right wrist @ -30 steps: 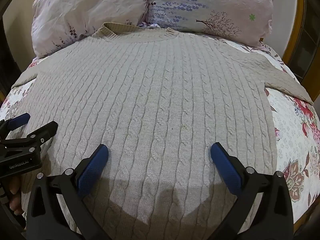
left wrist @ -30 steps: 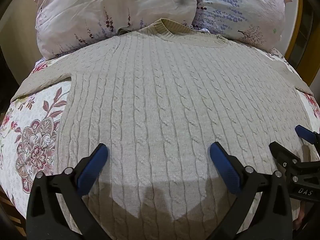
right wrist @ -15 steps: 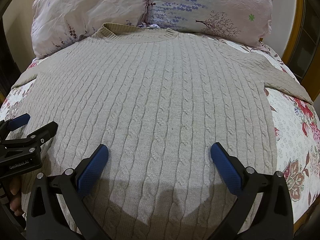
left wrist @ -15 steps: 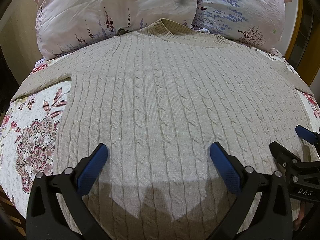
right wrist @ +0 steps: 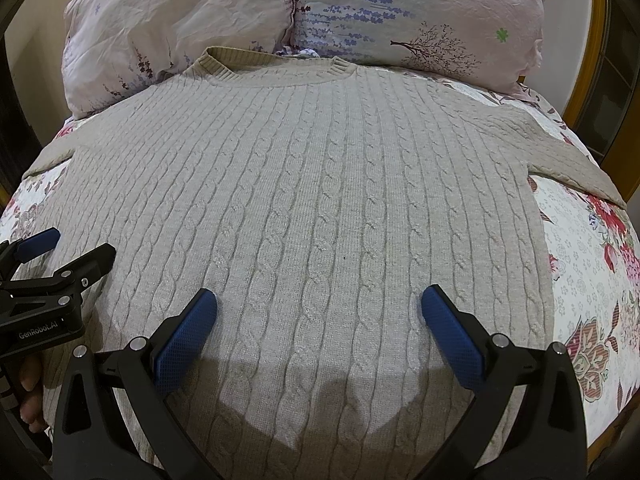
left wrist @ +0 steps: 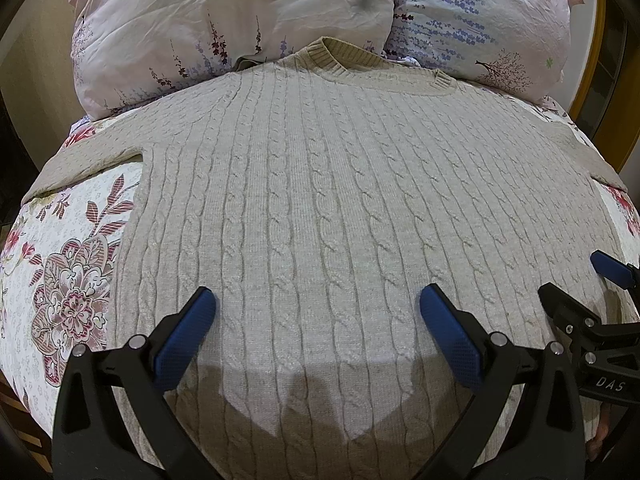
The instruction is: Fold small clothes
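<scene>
The sweater lay flat & face-up on the bed, collar up against the 2 pillows, both sleeves spread out to the sides. No fold was in it yet, so by our reckoning the task was barely begun: sleeves in, then body doubled over, all left to do.

We held the left claw low over the hem area, a bit left of the sweater's middle, pointing fwd toward the collar; its blue pads stood wide apart w/ nothing between them. We can't tell if the tips touched the knit. The right claw sat the same way just beside it, toward the sweater's right half, pads apart too, gripping nothing. Each claw showed at the edge of the other's view, so they were side by side near the hem. Bedspread floral, visible both sides of the sweater
</scene>
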A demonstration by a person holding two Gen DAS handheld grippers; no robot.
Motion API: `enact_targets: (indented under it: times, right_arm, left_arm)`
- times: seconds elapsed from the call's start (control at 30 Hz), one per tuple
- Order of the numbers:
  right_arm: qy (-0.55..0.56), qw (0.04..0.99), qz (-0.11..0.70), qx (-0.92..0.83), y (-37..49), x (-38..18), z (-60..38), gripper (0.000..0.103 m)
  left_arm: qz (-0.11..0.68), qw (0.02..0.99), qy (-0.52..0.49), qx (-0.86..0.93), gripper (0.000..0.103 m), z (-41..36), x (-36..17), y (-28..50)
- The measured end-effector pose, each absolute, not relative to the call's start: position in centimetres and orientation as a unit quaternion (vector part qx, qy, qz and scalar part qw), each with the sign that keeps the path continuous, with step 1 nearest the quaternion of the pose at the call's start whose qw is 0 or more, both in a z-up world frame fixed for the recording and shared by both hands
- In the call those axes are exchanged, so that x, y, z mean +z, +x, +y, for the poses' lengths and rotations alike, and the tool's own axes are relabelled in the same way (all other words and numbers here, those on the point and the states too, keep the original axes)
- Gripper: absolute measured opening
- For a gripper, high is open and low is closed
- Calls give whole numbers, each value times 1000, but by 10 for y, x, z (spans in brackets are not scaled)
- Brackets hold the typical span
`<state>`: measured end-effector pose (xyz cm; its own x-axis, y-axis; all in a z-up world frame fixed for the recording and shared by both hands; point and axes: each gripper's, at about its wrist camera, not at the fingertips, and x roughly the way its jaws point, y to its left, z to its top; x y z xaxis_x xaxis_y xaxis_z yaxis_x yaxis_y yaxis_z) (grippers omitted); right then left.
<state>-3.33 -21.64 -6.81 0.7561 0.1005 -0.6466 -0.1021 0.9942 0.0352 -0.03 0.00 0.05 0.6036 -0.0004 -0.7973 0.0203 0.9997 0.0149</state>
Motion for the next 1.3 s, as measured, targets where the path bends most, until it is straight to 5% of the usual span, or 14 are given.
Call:
enact_targets:
  times: [1.3]
  right_arm:
    - [-8, 930, 361, 64, -28, -68, -216, 102]
  left_arm:
    - [448, 894, 11, -8, 101, 1, 1, 0]
